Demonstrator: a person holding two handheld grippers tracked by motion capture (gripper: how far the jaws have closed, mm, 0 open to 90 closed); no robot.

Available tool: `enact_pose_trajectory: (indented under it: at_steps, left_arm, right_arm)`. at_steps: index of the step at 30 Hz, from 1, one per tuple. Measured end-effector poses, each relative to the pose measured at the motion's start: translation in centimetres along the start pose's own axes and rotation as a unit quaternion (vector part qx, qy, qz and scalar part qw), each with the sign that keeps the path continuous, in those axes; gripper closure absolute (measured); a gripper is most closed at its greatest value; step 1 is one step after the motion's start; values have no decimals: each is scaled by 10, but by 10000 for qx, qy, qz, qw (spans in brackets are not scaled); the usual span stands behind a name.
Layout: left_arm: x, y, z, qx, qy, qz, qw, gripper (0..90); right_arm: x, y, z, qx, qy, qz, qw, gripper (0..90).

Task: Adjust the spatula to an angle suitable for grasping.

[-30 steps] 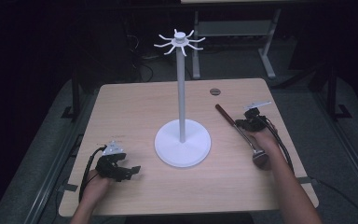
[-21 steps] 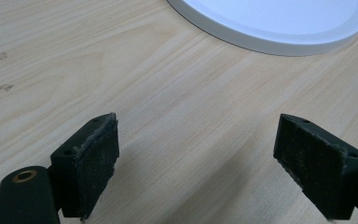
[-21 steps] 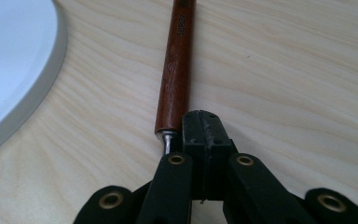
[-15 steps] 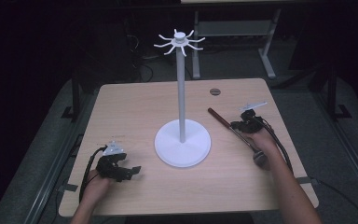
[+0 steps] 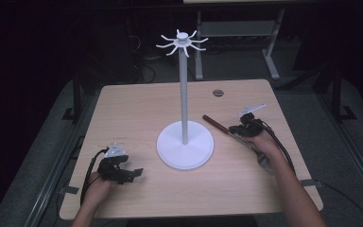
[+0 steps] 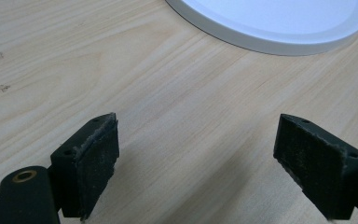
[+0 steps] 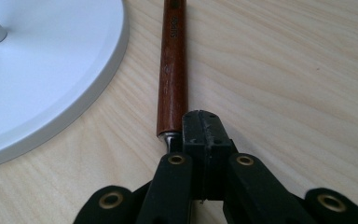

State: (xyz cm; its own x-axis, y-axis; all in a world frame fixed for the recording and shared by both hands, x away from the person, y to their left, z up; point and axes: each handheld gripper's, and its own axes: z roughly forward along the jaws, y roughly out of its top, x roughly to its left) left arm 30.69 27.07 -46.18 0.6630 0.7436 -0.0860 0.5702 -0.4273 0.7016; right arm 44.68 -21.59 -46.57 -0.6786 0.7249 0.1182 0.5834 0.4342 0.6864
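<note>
Two grippers work over a pale wooden table. The left gripper sits near the front left corner, held by the person's left hand; its jaws stand wide apart with nothing between them, and in the left gripper view the bare wood shows in the gap, with the edge of the white round base farther ahead. The right gripper is on the right side of the table, its jaws pressed together on a long utensil with a reddish-brown wooden handle. In the right gripper view the jaws meet at the metal neck just below the handle, and the handle runs forward just beside the rim of the base; whether it touches the rim I cannot tell. In the high view the utensil lies slanted, its handle end pointing toward the white stand, its other end hidden under the right hand. The stand rises upright from the table's middle, with a ring of curved hooks on top. A small dark round disc is set in the table near the far edge
</note>
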Motion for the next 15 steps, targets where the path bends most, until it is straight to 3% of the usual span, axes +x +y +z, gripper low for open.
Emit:
enact_pose_trajectory:
  at_steps: [3,15]
  left_arm:
    - [0,0,0,23,-8,-15,10000,138]
    - [-1,0,1,53,-28,-21,10000,138]
  right_arm:
    - [1,1,-2,-10,1,23,10000,896]
    - [3,11,-27,-220,194,162,9994,645]
